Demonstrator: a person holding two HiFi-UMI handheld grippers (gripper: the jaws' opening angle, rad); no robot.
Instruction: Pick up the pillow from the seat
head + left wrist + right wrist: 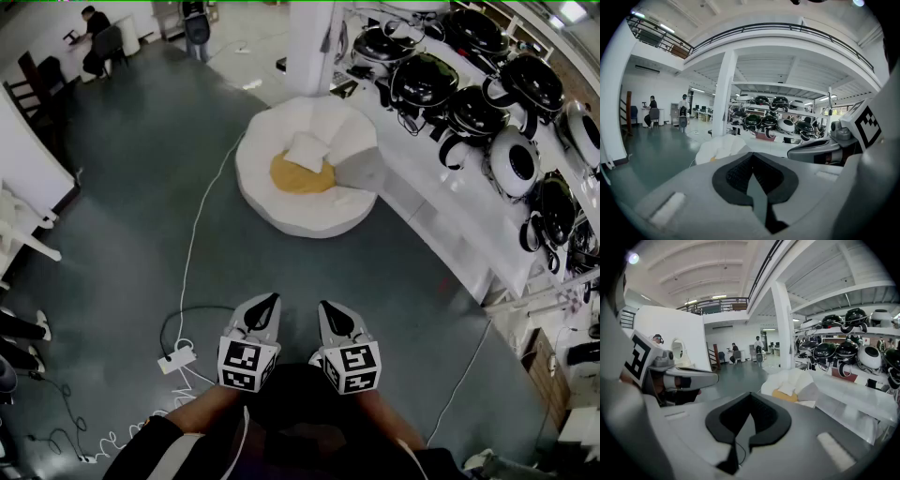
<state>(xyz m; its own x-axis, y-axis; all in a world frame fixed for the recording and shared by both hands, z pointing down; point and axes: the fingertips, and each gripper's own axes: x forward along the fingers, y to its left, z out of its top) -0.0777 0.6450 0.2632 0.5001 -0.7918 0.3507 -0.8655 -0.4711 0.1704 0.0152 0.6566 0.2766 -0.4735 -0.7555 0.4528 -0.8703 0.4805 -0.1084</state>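
Floor [122,216] of a large hall, seen from above by a standing person who holds two grippers low in front of the body. The left gripper [271,304] and the right gripper [327,310] sit side by side, both clenched with their pads together and nothing between them. Each gripper view confirms this: the left gripper [752,158] and the right gripper [750,399] are both empty.

The pillow [307,150] is white and lies well apart from the grippers, ahead of the person. It rests on a round white seat [281,211] at the back edge of a yellow cushion [298,178], close to the padded backrest. The right gripper view shows the pillow [787,389] propped slightly, with its lower edge on the cushion.

The pillow looks roughly square and is turned cornerwise to the person, with one corner towards the front of the seat. No clear long axis can be made out.

The step in hand appears to be the approach. To do it well, walk up to the open front of the seat. Keep clear of the white cable [192,253] and the power strip [176,359] on the floor to the left. Open the jaws before reaching in. A soft pillow probably takes a pinch best at a free corner or edge, lifted straight up off the cushion.
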